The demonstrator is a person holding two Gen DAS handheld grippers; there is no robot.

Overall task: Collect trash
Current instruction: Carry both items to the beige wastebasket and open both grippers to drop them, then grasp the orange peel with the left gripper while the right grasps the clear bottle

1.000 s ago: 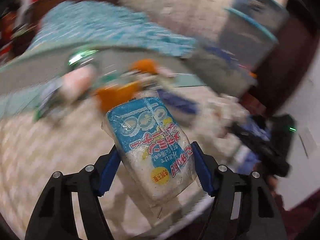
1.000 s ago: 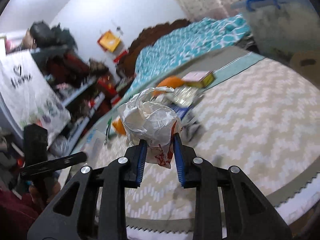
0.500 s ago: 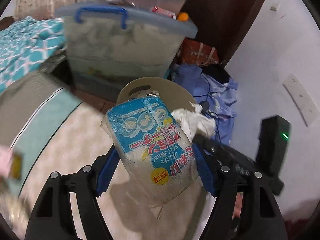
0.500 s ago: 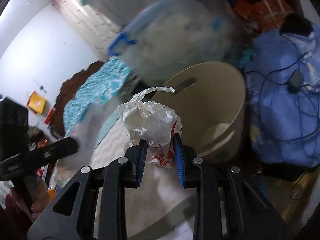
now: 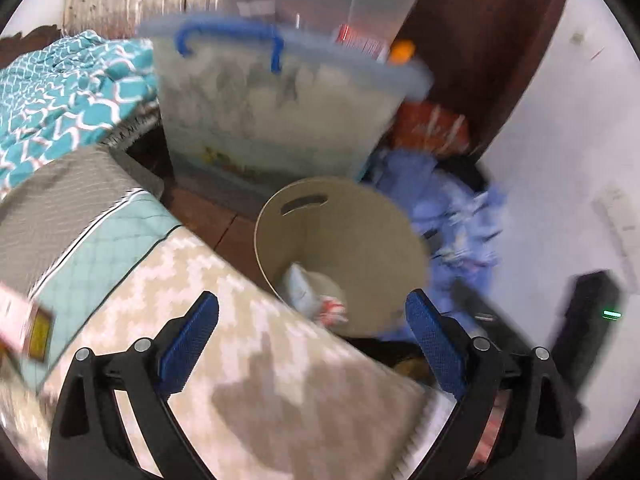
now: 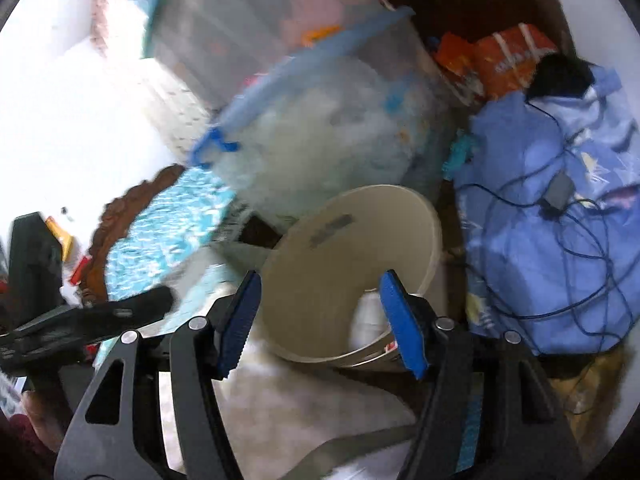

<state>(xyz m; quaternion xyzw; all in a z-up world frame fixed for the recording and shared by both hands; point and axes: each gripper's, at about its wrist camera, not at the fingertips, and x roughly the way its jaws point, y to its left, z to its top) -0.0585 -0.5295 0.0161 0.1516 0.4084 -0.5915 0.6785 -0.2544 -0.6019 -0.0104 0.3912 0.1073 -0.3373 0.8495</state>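
Observation:
A beige round bin (image 5: pixel 360 220) stands at the corner of the patterned rug. Inside it lie the blue-and-white packet (image 5: pixel 298 284) and a crumpled white bag with red print (image 5: pixel 334 308). My left gripper (image 5: pixel 316 320) hovers over the bin's near rim, its jaws opening wide, nothing between them. In the right wrist view the same bin (image 6: pixel 320 280) sits just ahead of my right gripper (image 6: pixel 320 312), whose jaws are opening and hold nothing. A white blur (image 6: pixel 370 316) falls inside the bin. The left gripper's black body (image 6: pixel 80 316) shows at left.
A clear storage tub with blue lid and handles (image 5: pixel 276 108) stands behind the bin. Blue cloth with cables (image 6: pixel 560 240) is piled to the right, orange packets (image 6: pixel 504 60) behind it. A teal patterned bedspread (image 5: pixel 60 96) lies left. The zigzag rug (image 5: pixel 240 360) lies under the grippers.
Both grippers swung from the rug's litter to the bin, then opened. The packet left my left gripper and the crumpled bag left my right; both dropped into the bin.

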